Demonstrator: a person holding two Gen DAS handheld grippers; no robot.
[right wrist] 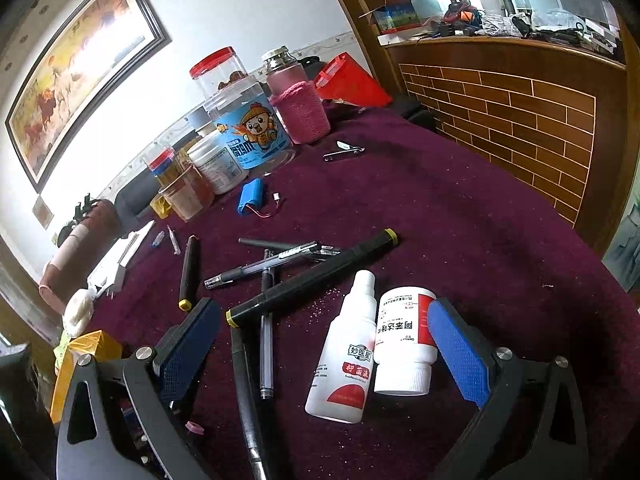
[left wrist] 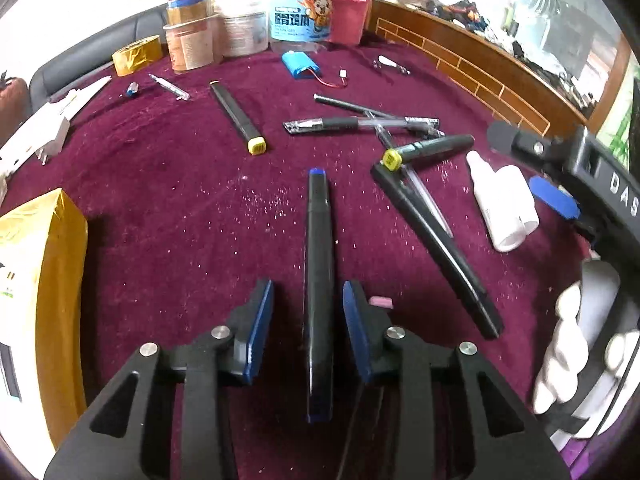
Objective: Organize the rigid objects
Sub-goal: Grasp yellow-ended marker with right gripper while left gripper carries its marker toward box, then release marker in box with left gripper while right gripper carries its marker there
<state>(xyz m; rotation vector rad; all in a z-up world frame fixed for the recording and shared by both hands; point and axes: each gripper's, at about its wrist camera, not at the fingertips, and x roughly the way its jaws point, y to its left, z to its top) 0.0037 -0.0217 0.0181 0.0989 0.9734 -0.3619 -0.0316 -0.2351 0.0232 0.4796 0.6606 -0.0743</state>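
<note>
Here the left gripper point(left wrist: 308, 332) stands part open astride the blue marker point(left wrist: 318, 280), pads clear of it. Right of the marker lie a pen pile point(left wrist: 360, 123), then two bottles point(right wrist: 348, 356), which the wide-open, empty right gripper point(right wrist: 324, 344) flanks, bare cloth point(right wrist: 500, 248) beyond.

Yellow box point(left wrist: 40, 280) (left side cropped)

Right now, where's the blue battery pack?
In the left wrist view the blue battery pack lies on the cloth near the far edge, just in front of the cartoon jar and beyond the pens.
</note>
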